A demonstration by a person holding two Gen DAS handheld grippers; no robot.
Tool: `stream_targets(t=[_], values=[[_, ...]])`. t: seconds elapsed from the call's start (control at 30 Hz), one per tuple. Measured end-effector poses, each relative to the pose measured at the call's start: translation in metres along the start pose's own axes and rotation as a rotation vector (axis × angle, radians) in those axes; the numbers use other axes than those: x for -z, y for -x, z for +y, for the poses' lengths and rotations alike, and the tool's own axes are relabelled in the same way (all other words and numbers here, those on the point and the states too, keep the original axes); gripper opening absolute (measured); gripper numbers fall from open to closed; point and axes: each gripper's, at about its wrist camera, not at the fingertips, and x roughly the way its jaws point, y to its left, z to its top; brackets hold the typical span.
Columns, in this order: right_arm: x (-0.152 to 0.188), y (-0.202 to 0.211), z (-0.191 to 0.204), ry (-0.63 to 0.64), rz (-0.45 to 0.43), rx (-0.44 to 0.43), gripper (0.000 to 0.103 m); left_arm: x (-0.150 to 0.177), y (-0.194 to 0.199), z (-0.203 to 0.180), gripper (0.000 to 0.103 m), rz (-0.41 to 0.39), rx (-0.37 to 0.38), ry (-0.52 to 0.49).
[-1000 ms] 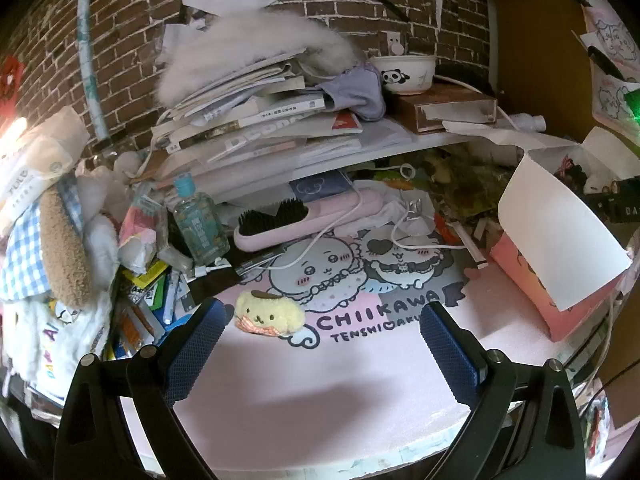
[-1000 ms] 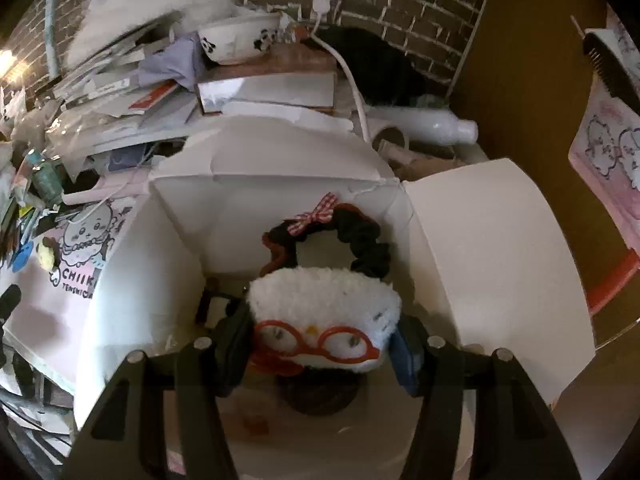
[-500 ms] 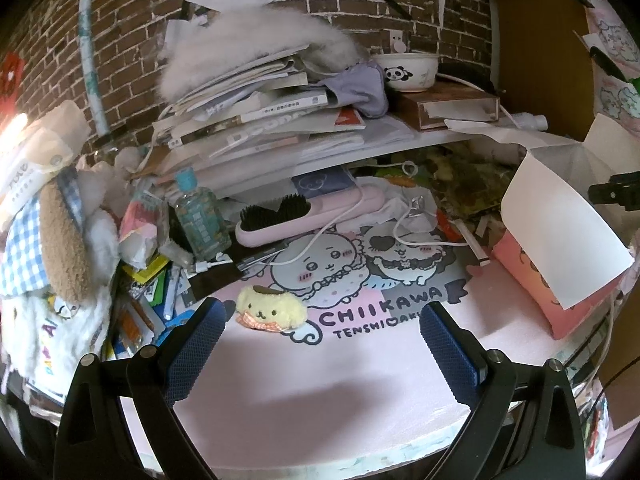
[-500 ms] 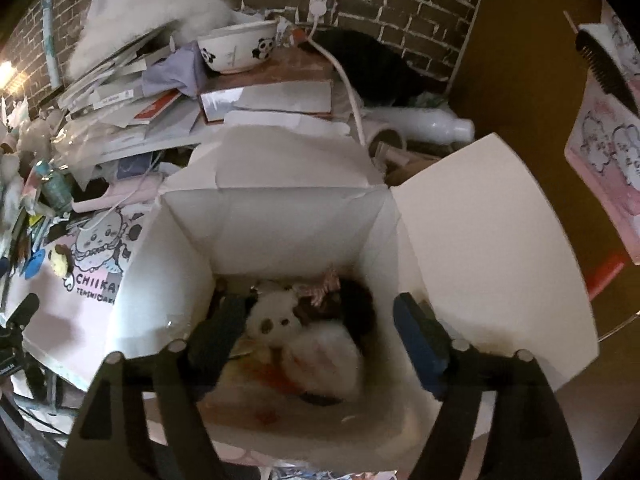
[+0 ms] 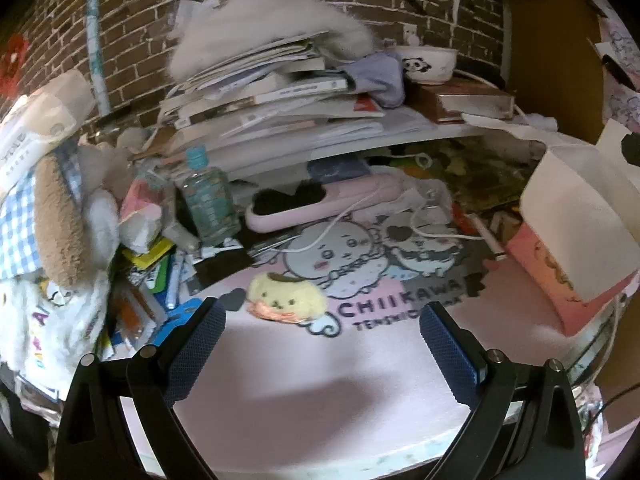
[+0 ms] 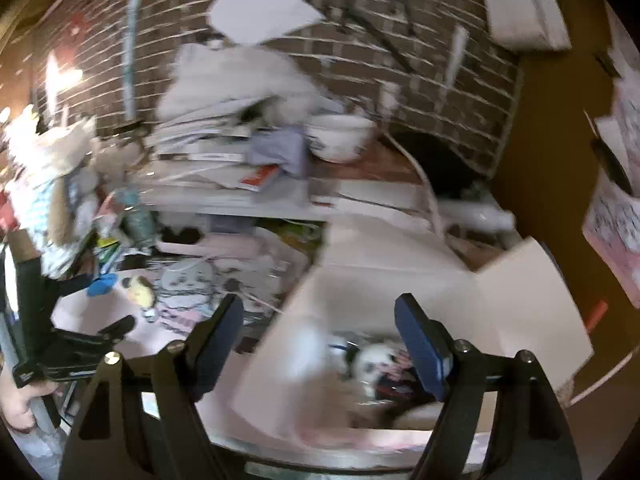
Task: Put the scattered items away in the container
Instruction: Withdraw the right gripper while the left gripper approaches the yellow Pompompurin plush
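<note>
A small yellow dog plush [image 5: 285, 299] lies on the pink Chiikawa mat [image 5: 360, 368], just beyond the blue pads of my left gripper [image 5: 322, 344], which is open and empty. The pink box [image 5: 568, 236] with white flaps stands at the mat's right edge. In the blurred right wrist view the box [image 6: 400, 280] is open below my right gripper [image 6: 320, 340], which is open and empty. Small plush items [image 6: 372, 360] lie inside the box. The yellow plush [image 6: 140, 290] and the left gripper [image 6: 80, 344] appear at the left there.
A pink hairbrush [image 5: 320, 200], a white cable [image 5: 360, 220] and a clear bottle [image 5: 208, 204] lie behind the mat. Stacked books and papers [image 5: 280, 92] with a panda bowl [image 5: 430, 64] fill the shelf. Plush toys and stationery crowd the left side [image 5: 60, 220]. A hand [image 6: 20, 404] holds the left gripper.
My right gripper let go of the white plush with red glasses into the box, then lifted and swung left. The left gripper stayed almost still.
</note>
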Motion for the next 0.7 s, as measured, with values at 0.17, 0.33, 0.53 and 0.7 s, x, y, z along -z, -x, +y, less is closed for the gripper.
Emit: stream_targets(t=[0.17, 0.33, 0.53, 0.7], values=[[0.002, -0.022, 0.049, 0.099, 0.034, -0.053, 0.038, 0.003, -0.007, 0.014, 0.097, 0.008, -0.020, 0.013], [0.017, -0.048, 0.081, 0.140, 0.083, -0.090, 0.036, 0.006, -0.016, 0.026, 0.097, 0.013, -0.034, 0.024], [0.045, -0.079, 0.110, 0.171, 0.144, -0.106, 0.036, 0.006, -0.038, 0.032, 0.097, 0.017, -0.025, 0.010], [0.071, -0.106, 0.119, 0.176, 0.195, -0.108, 0.036, 0.006, -0.063, 0.028, 0.097, 0.044, 0.018, -0.032]])
